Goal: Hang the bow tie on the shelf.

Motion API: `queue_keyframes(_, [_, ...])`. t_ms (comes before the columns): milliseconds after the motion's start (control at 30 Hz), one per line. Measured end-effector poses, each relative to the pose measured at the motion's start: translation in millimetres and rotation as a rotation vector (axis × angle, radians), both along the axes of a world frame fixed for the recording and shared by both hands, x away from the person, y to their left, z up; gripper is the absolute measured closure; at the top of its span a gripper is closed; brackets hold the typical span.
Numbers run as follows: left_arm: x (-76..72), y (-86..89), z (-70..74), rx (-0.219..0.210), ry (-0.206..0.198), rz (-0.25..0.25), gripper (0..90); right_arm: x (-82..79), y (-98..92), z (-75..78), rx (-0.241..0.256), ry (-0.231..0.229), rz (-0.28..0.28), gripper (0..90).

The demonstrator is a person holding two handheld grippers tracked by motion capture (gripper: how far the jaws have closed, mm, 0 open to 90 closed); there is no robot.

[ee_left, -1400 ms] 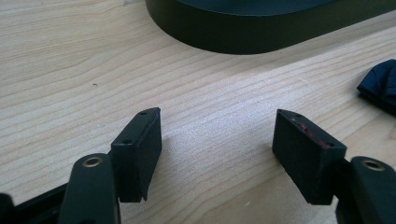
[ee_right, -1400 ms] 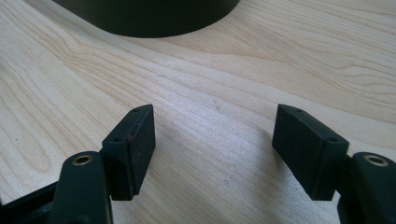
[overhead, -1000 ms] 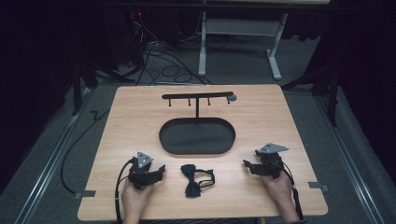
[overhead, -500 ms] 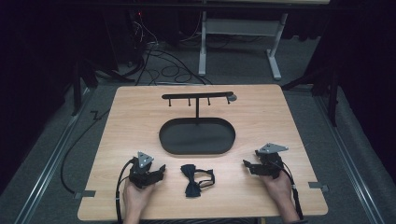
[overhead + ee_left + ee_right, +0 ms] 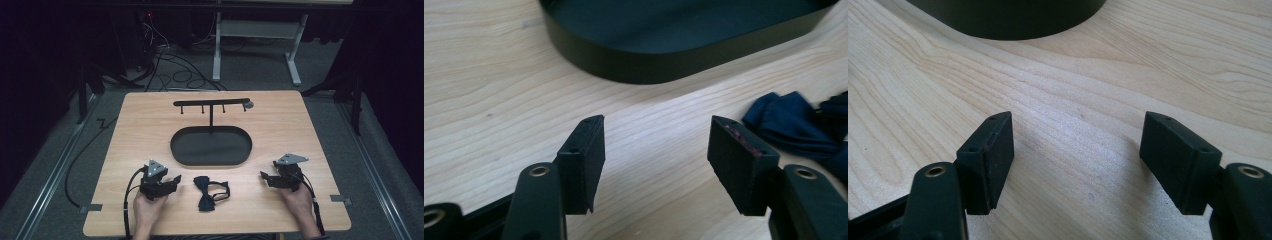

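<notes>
Bow tie [image 5: 211, 191], dark navy: in the high view I see it lying flat on the near middle of the wooden table [image 5: 140, 125], between my two grippers and touching neither. Left gripper [image 5: 172, 181] rests on the table at the near left, held by the left hand [image 5: 148, 207]; right gripper [image 5: 265, 176] rests at the near right, held by the right hand [image 5: 295, 199]. Beyond the bow tie sits a black oval tray [image 5: 210, 145], and behind it a black T-shaped stand [image 5: 211, 104] with small pegs hanging from its bar. The table stands on grey carpet [image 5: 385, 165]; cables [image 5: 175, 70] trail over the floor by a white desk frame [image 5: 255, 50], and the room is dark.

Left gripper view: I see the jaws wide apart over pale wood grain, nothing between them. The tray wall [image 5: 634, 65] curves across the top; the bow tie [image 5: 791, 122] lies at the right, just beyond the right jaw.

Right gripper view: I see the jaws spread apart, empty, over bare wood, with the tray's edge [image 5: 1008, 22] at the top.
</notes>
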State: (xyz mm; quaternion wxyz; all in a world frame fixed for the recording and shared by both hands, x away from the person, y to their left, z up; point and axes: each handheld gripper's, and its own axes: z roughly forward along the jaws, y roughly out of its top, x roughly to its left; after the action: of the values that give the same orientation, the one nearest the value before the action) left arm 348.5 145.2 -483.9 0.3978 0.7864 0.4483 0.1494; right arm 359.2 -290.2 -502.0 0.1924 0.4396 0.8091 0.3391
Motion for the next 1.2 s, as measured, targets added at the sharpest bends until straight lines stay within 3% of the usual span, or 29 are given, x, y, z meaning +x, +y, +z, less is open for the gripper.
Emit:
queue_keyframes(400, [-7.9, -16.4, 17.4, -0.019, 0.002, -0.102, 48.1, -0.1, 0.0, 0.0, 0.001, 0.001, -0.001, 31.3])
queue_keyframes(533, [-7.7, -28.3, 20.3, -0.048, 0.005, -0.154, 50.6, 0.0, 0.0, 0.0, 0.0, 0.0, 0.0, 31.3])
queue_keyframes(767, [-8.1, -54.0, 22.7, -0.029, 0.005, -0.243, 53.8, 0.0, 0.1, -0.1, 0.0, -0.001, 0.002, 31.3])
queue_keyframes(900, [-5.4, -60.5, 23.0, -0.04, 0.019, -0.267, 55.6, 0.0, 0.2, -0.2, 0.001, -0.002, 0.001, 31.3])
queue_keyframes(1033, [-4.2, -71.0, 23.3, -0.021, 0.028, -0.298, 56.3, 0.0, 0.1, -0.1, 0.0, 0.0, 0.002, 31.3])
queue_keyframes(1200, [-1.5, -85.2, 21.4, -0.009, 0.012, -0.358, 56.3, -0.1, 0.3, -0.2, 0.0, -0.002, 0.003, 31.3])
